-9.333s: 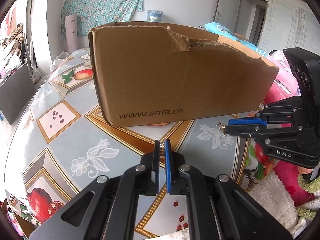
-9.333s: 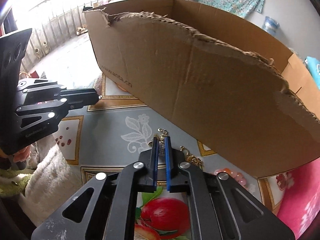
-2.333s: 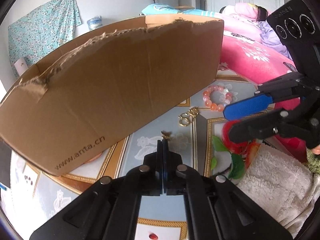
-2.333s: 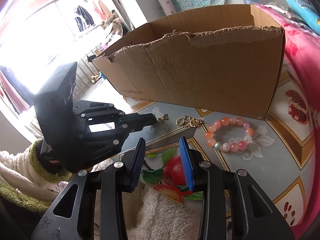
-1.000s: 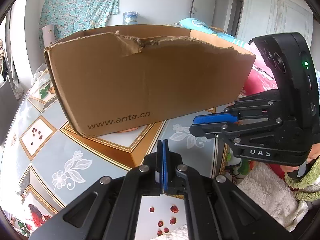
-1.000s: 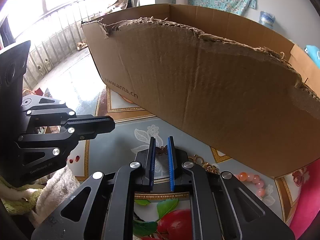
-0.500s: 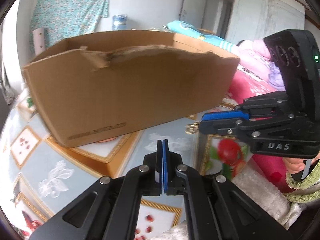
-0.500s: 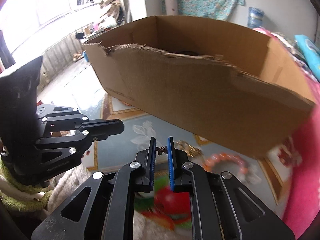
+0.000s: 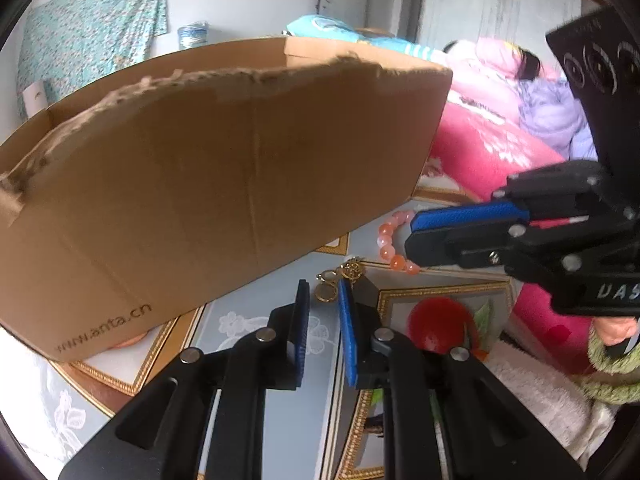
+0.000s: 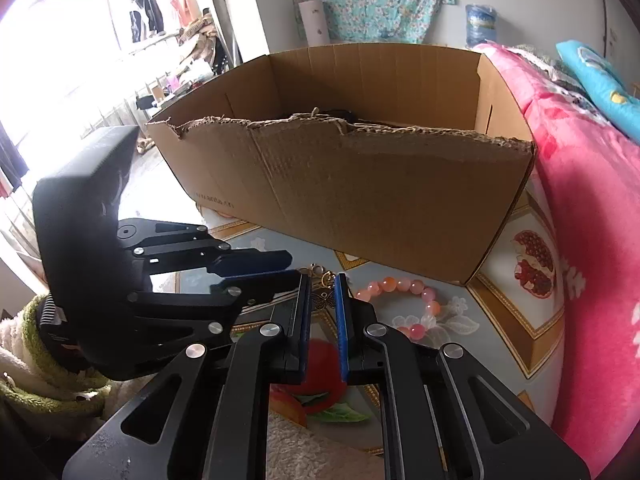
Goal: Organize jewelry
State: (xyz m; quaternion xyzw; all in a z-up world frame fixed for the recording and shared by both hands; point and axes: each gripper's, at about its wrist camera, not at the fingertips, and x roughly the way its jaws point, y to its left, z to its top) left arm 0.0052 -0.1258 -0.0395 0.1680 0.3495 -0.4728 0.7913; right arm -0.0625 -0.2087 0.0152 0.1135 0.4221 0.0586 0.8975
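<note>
Two small gold things and one ring of beads to sort.

Tiny gold butterfly charm (image 10: 322, 298), thin and flat with wings spread, pinched between the blue pads of the right gripper (image 10: 323, 280) and up off the tabletop (image 10: 516, 320).

Shiny gold loops (image 9: 332, 286), hooked together, lying flat on the tabletop just in front of the cardboard box (image 9: 200, 180), near its front right corner.

Pink and orange bead bracelet (image 10: 401, 283), round and glossy, lying flat a little nearer the tabletop's right edge. Close to that same box corner, but apart from the gold loops.

Left gripper (image 9: 323, 286) let go, with jaws just now opening to a small gap. Nothing between them, only the gold loops showing past the tips.

Both grippers side by side over the near part of the tabletop, tips near each other but not touching.

Tall box wall close ahead, with a torn, ragged top edge. Pink blanket (image 10: 592, 240) pressed along the right edge, so little room there. Only a narrow bare strip between the box and the near edge. Fluffy white cloth (image 9: 540, 396) at the near edge.
</note>
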